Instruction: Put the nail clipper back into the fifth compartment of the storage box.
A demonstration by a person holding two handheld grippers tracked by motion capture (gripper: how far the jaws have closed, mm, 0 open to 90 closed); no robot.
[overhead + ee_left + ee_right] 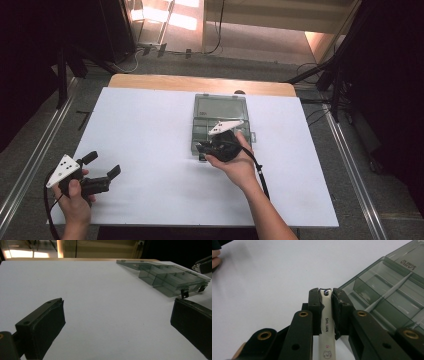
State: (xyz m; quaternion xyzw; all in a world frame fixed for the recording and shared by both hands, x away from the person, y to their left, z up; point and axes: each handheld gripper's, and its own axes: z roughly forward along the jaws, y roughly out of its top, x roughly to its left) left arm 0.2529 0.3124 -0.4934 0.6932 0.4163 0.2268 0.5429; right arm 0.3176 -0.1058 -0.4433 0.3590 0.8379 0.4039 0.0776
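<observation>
A clear grey compartment box lies open on the white table top, its lid folded back toward the far edge. My right gripper hovers at the box's near left corner, shut on a white nail clipper printed with a small cat face. The clipper runs lengthwise between the pads, its metal tip poking out at the front. In the right gripper view the box's compartments lie just to the right of the jaws. My left gripper rests low at the near left of the table, open, with bare table between its jaws; the box lies ahead on its right.
The wooden table edge shows beyond the white sheet. Metal rails run along both sides of the table, and cables lie on the floor at the back. A latch hangs off the box's front rim.
</observation>
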